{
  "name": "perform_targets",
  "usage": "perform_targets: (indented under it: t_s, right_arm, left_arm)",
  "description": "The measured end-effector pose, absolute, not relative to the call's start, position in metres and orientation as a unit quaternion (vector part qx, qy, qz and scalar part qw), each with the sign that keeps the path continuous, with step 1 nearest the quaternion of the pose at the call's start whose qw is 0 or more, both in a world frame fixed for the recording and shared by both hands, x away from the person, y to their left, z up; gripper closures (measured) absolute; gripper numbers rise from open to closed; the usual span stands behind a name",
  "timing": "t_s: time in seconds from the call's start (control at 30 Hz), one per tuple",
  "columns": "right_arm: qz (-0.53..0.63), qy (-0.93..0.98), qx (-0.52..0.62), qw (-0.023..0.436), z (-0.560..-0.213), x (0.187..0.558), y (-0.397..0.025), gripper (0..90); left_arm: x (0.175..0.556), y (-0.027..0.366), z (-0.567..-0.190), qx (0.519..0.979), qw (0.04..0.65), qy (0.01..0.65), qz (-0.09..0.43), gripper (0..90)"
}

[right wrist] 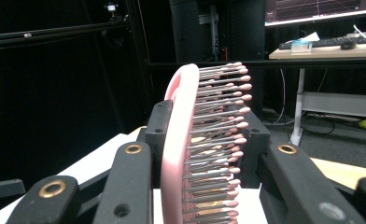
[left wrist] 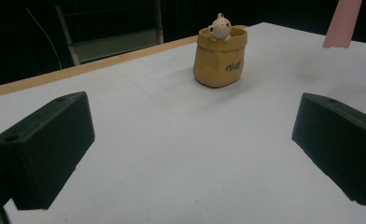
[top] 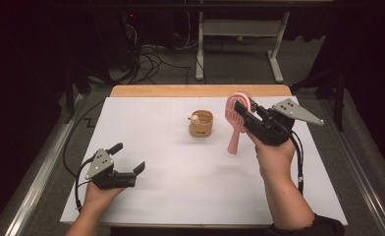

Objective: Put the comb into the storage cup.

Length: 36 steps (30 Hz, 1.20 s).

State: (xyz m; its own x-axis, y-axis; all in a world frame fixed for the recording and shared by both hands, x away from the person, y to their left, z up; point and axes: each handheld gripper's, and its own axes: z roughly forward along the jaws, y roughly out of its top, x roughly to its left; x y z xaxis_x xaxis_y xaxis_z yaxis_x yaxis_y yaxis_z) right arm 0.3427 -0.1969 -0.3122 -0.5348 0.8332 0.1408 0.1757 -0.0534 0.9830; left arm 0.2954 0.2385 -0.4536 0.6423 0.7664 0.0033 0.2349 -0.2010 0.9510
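We see the right gripper (top: 243, 112) clamped on the pink hairbrush (top: 235, 123) — head gripped, handle hanging above the white table (top: 180, 167) (just right of the tan bag-shaped pot (top: 201, 124)). The left gripper (top: 129, 162) rests wide apart.

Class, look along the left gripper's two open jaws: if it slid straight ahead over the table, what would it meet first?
Most likely the tan sack-shaped pot with the little figure peeking out; the left gripper has bare white table before it. Depth is uncertain.
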Motion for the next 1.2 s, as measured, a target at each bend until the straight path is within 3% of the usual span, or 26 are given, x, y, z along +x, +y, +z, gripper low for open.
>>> perform_targets:
  t_s: [1.2]
  right_arm:
    - [0.616,0.609,0.4,0.3,-0.27,0.393,-0.151,66.1]
  left_arm:
    - [0.295,0.237,-0.456,0.735,0.543,0.33,0.235,0.0]
